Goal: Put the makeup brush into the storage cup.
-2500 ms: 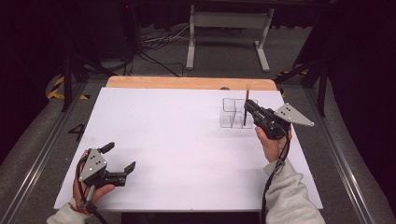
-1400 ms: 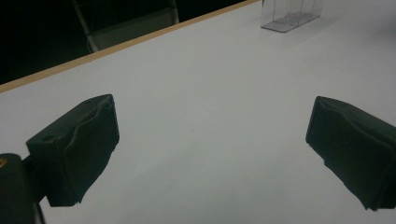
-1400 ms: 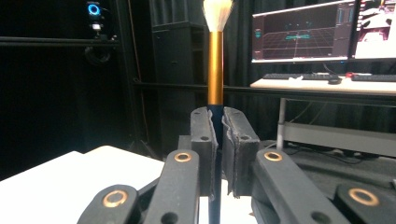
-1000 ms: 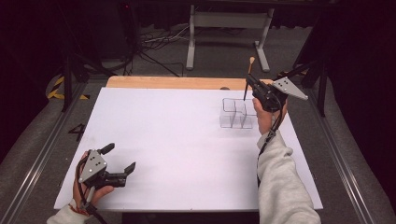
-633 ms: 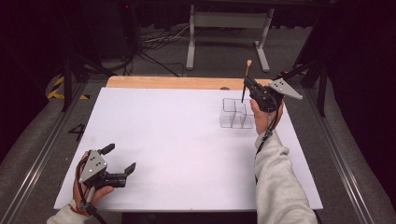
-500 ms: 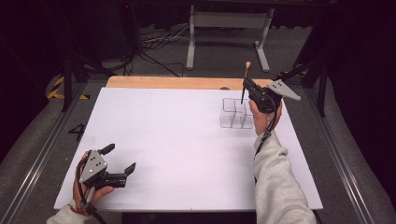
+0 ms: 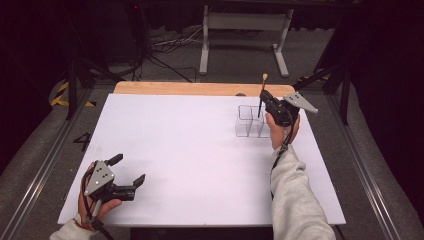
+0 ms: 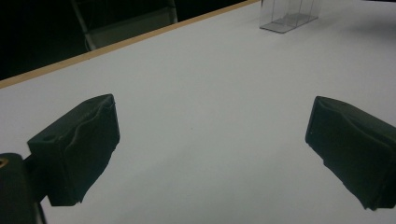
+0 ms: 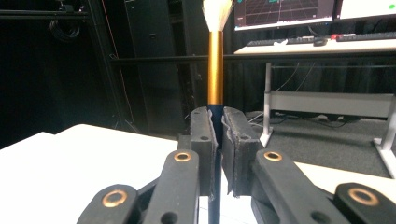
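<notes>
Brush [image 9: 215,70] upright (gold ferrule, pale bristles up) above clear compartments [image 7: 249,121].

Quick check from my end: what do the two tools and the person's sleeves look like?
Both tools are black, each topped by a grey three-cornered plate: left tool, right tool. Brass-coloured rivets dot the right tool's linkage, and a dark cable trails from each. The sleeves are light grey.

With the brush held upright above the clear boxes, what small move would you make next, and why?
Probably lower it straight down. The right gripper is shut on the brush, bristles up, with the handle end above the clear boxes, so a short descent should seat it in a compartment; which one I cannot tell.
</notes>
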Motion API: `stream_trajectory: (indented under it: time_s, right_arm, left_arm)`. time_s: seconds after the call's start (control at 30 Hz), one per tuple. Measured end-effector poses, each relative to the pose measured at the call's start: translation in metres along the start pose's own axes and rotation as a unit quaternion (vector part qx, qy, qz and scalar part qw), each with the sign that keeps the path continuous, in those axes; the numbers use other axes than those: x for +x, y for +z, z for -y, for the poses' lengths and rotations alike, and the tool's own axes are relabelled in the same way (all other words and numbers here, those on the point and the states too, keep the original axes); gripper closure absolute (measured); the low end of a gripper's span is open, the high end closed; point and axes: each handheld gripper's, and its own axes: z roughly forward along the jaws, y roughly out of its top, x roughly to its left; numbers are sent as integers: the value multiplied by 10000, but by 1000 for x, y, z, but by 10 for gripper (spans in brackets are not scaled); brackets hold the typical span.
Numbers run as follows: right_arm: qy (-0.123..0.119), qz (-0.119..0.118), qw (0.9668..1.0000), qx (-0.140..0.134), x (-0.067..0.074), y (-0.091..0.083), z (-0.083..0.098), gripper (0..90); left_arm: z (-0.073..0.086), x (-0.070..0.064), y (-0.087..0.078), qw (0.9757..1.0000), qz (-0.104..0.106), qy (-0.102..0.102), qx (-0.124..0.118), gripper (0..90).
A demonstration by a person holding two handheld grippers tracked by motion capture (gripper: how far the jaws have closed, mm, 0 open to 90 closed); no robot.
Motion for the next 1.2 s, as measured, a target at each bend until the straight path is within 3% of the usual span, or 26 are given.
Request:
stream_trajectory:
  time_s: [0.7,1.2]
  right_arm:
    - [59,-53,9998,166,0,-6,25,839]
    - [62,-1,9998,197,1,-8,27,839]
  left_arm:
    - [0,-1,1,10000,55,-38,16,36]
    - [0,-1,2,10000,44,-17,36,36]
